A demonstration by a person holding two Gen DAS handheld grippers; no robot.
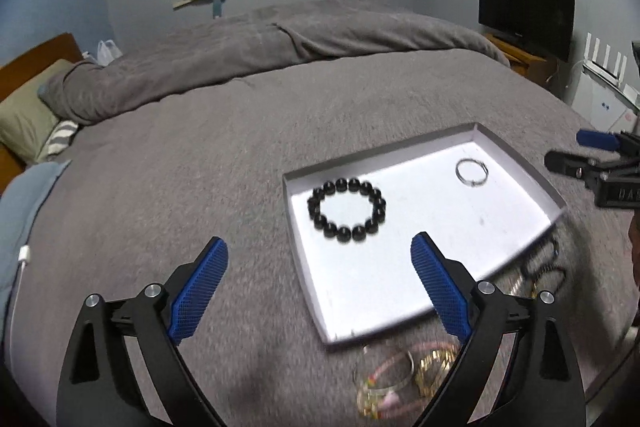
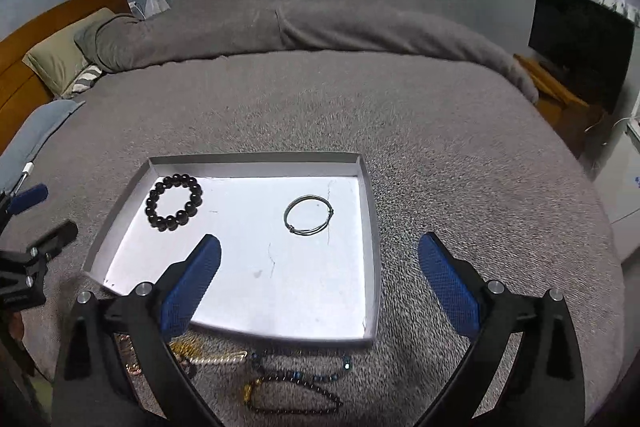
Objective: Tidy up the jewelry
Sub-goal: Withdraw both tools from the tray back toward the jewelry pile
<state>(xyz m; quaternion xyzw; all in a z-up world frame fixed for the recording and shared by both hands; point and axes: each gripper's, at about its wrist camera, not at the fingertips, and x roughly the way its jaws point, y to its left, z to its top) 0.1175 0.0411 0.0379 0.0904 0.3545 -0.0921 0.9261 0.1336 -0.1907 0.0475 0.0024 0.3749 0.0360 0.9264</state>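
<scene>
Black bead bracelet [image 2: 174,203] and silver bangle [image 2: 308,215] lay in the tray [image 2: 256,159]; both the left gripper [image 1: 319,287] and the right gripper [image 2: 319,283] gaped wide, empty; next, probably, picking the dark beaded strand [image 2: 296,383] off the blanket [image 2: 460,187].

Blurred bangles [image 1: 394,377] partly hidden behind the left gripper's finger [image 1: 442,291]

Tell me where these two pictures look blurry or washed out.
Left wrist view: loose bangles below the tray are smeared, the tray's near right edge too. Right wrist view: sharper overall; tray floor glares white, yet the silver bangle reads clearly.
</scene>
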